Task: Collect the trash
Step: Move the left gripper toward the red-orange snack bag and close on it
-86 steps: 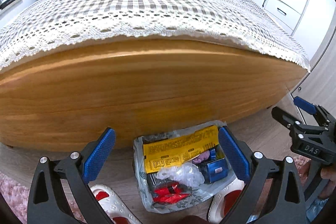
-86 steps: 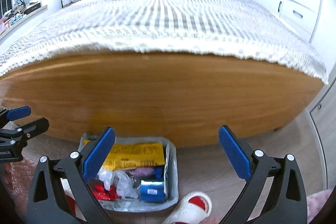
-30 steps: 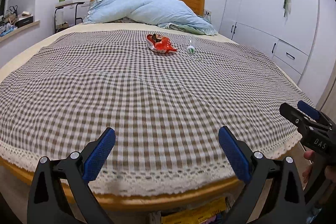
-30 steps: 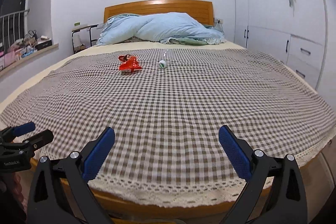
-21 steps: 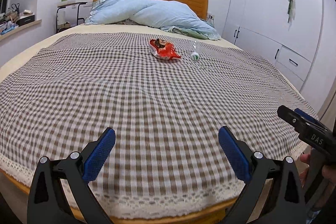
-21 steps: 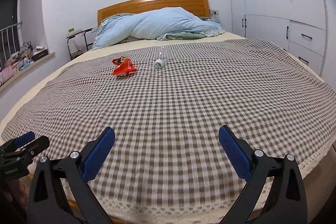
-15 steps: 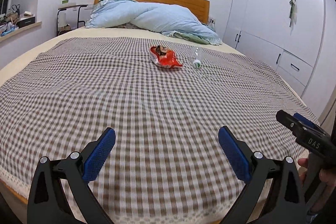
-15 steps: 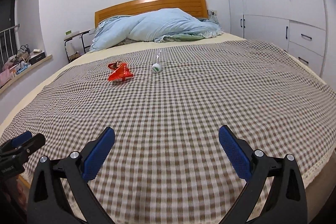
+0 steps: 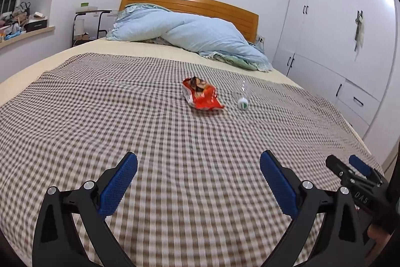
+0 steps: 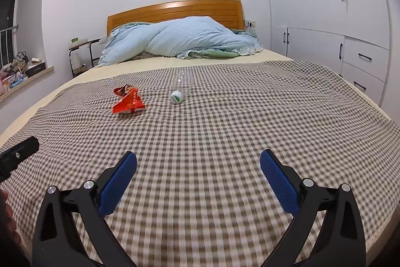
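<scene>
Red snack wrapper (image 9: 201,94) beside clear bottle (image 9: 242,96), checked bedspread (image 9: 100,101)

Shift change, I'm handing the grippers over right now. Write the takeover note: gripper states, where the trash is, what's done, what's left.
Left gripper: open, empty, over the near part of the checked blanket.
Right gripper: open, empty, alongside it.
Trash: red snack wrapper and clear plastic bottle lie side by side, apart, mid-bed; the bottle lies on its side, cap toward the grippers.
Done: nothing picked up from the bed.
Left: grab the wrapper and the bottle. No bin is in view here.
</scene>
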The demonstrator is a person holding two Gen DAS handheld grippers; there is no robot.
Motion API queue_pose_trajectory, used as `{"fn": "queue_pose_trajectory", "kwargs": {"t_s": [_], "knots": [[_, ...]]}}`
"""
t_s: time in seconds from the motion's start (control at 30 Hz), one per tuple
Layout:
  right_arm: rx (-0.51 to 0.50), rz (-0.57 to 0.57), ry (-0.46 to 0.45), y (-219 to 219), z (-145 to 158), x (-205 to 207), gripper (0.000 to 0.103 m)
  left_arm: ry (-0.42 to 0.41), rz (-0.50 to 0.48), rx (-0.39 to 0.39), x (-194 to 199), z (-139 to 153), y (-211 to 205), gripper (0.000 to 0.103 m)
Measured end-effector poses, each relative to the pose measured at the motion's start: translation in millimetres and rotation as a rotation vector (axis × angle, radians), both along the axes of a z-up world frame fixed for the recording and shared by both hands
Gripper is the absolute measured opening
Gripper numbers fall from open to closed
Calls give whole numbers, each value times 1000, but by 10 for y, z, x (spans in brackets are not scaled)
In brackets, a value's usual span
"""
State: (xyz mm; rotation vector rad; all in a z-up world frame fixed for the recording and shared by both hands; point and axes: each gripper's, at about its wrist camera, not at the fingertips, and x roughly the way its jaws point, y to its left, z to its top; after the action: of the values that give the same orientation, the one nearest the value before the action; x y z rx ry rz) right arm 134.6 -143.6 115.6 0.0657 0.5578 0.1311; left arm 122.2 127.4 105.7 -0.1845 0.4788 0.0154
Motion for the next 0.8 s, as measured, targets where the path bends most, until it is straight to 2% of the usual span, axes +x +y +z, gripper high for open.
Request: {"fn": "queue_pose_trajectory", "kwargs": {"t_s": [0.5, 0.7, 0.8], "knots": [[2, 30, -26, 90, 73, 562, 95, -37, 28, 26, 618, 156, -14, 95], [-26, 40, -28, 123, 64, 797, 95, 11, 13, 0, 987, 122, -51, 95], [-40, 63, -6, 145, 53, 958, 95, 23, -2, 14, 1161, 139, -110, 95]]}}
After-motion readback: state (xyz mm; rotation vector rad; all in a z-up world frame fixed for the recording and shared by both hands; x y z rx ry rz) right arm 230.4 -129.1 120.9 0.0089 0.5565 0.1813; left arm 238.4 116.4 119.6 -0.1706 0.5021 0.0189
